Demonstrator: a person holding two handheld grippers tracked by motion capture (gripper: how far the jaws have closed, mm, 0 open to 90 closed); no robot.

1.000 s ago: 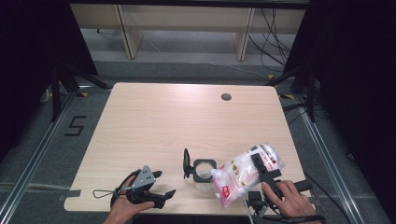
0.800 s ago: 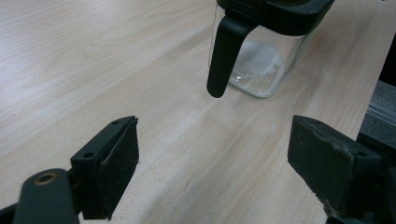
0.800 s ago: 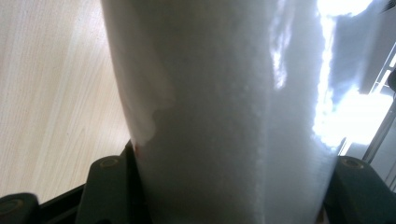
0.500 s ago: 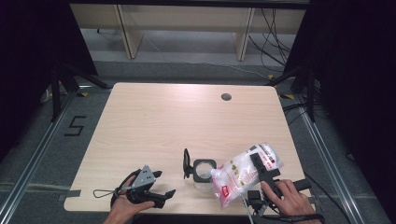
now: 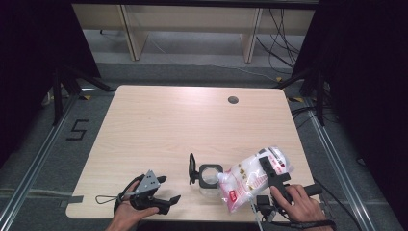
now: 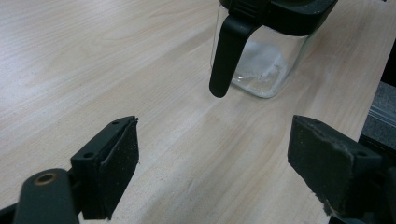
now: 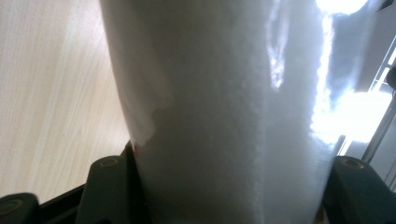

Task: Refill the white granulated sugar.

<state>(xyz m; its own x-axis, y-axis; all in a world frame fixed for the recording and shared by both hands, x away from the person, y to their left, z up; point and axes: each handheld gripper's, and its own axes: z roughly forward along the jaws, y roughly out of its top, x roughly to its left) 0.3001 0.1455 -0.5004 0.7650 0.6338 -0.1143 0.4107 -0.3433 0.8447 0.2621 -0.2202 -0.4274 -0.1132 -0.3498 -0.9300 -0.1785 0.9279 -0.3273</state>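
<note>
A clear plastic bag of white granules (image 5: 248,178) with red print hangs tilted over the table's front right. My right gripper (image 5: 269,167) is shut on it, and its lower corner points at the jar. In the right gripper view the bag (image 7: 224,107) bulges between both jaws. The clear square jar (image 5: 210,176) stands with its black lid (image 5: 192,168) flipped up at its left side. A thin layer of white granules lies in the jar's bottom (image 6: 261,70). My left gripper (image 5: 169,188) rests open near the front edge, left of the jar, with nothing between its pads (image 6: 119,163).
The light wooden table (image 5: 183,125) has a round cable hole (image 5: 233,100) at the back right. A person's hands come in over the front edge. Beyond the far edge stand wooden shelf legs (image 5: 129,29) and loose cables (image 5: 284,43).
</note>
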